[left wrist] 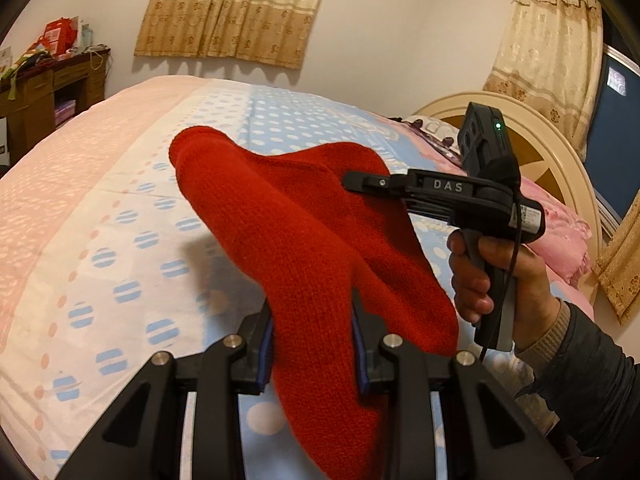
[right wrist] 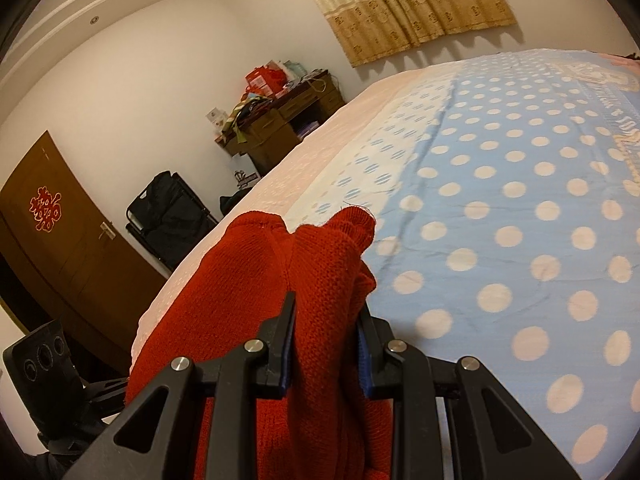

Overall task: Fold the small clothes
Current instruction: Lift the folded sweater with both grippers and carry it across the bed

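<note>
Red knit (left wrist: 304, 240), held aloft over bed (left wrist: 100, 208).
My left gripper (left wrist: 312, 320) and right gripper (right wrist: 328, 320) each clamp an edge, spreading it to lay flat for folding.

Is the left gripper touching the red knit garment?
Touching. The left wrist view shows the left gripper with both fingers pressed against the red knit garment clamped between them.
</note>
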